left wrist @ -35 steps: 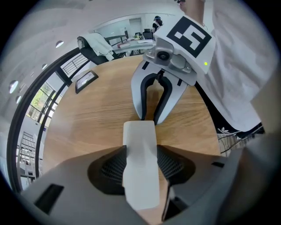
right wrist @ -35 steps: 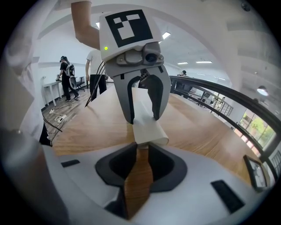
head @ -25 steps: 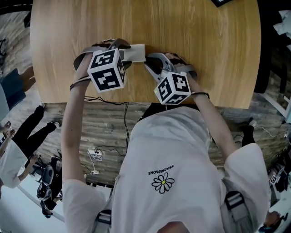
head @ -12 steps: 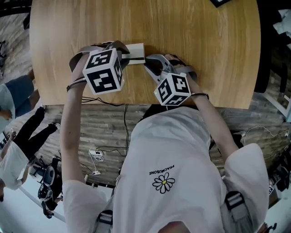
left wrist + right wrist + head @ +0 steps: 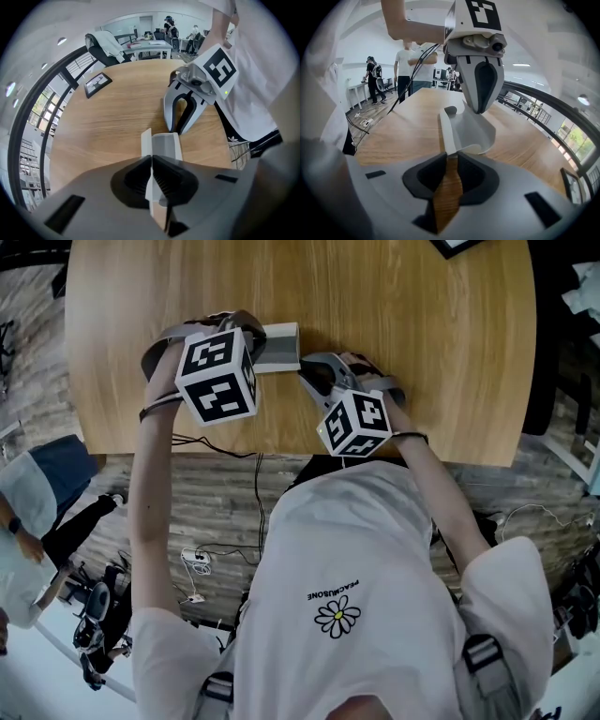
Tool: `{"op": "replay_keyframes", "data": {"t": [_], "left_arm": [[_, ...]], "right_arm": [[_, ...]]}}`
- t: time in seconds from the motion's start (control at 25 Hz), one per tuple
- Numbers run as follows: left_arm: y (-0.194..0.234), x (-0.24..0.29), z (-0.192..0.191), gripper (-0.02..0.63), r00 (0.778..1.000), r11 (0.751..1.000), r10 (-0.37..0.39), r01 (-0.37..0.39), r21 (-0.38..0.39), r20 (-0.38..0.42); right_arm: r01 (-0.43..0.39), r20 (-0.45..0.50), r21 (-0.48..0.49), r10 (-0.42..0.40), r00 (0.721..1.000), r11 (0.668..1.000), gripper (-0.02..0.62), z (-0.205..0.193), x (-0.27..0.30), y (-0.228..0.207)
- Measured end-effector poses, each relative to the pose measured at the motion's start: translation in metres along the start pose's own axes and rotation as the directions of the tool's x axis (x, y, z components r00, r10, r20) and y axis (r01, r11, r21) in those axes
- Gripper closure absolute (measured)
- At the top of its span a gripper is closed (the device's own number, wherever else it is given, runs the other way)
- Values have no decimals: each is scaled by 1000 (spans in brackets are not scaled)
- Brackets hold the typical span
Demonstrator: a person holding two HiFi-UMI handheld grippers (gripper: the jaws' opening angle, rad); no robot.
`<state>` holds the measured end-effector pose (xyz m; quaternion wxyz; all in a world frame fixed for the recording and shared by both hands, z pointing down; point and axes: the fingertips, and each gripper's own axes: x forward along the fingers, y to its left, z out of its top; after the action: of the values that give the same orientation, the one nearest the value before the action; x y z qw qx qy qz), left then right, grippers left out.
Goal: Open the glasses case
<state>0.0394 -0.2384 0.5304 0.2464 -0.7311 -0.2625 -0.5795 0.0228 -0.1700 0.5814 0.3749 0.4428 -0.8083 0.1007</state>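
Change: left gripper (image 5: 151, 158) sits slightly higher and further left in the head view than half a second ago. The glasses case (image 5: 279, 343) now shows a taller grey side there. Right gripper (image 5: 451, 155) position is unchanged.
Bystander: a person (image 5: 33, 512) stands at the lower left of the head view, on the floor beside the table.
Left gripper: upper left of centre in the head view, over the table's near part. Its jaws are pressed together on the thin white lid (image 5: 146, 145) of the case, which stands on edge between them.
Case location: on the wooden table (image 5: 422, 324), upper centre of the head view, between the two grippers and touching both. The lid is raised away from the grey base (image 5: 166, 146), which rests on the table.
Right gripper: just right of the case in the head view, pointing up and left. Its jaws are nearly together, with the tips pinching the near edge of the case. A thin wedge of wood grain shows between the pads behind the tips.
Panel: a dark flat panel (image 5: 97, 83) lies on the table well apart from the case, at the upper right edge of the head view.
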Motion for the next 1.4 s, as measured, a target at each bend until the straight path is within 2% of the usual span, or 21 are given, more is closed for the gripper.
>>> {"op": "replay_keyframes", "data": {"t": [0.48, 0.64, 0.8, 0.96, 1.08, 1.16, 1.24, 1.4], "left_arm": [[14, -3, -1, 581, 994, 994, 110, -110, 5, -11], [17, -5, -7, 578, 984, 984, 175, -175, 7, -20], [26, -18, -1, 578, 974, 974, 227, -227, -24, -2], [37, -47, 15, 578, 946, 945, 319, -314, -93, 56], [40, -82, 25, 580, 894, 896, 428, -398, -197, 137], [39, -110, 33, 582, 836, 849, 508, -445, -284, 207], [36, -143, 39, 588, 755, 790, 594, -482, -379, 277], [18, -212, 40, 589, 566, 646, 752, -536, -543, 336]], "right_arm": [[16, -4, -2, -16, 1000, 1000, 525, 0, -4, 1], [46, 9, 35, -46, 999, 998, 552, 1, -8, -8], [72, 35, 90, -75, 997, 993, 552, 1, -24, -24], [149, 90, 127, -161, 983, 981, 552, 13, -53, -49], [216, 176, 157, -242, 954, 964, 577, 37, -78, -66], [229, 263, 218, -283, 922, 949, 586, 58, -99, -75], [200, 369, 308, -310, 876, 930, 588, 85, -122, -84], [151, 517, 441, -388, 763, 885, 588, 131, -171, -97]]}}
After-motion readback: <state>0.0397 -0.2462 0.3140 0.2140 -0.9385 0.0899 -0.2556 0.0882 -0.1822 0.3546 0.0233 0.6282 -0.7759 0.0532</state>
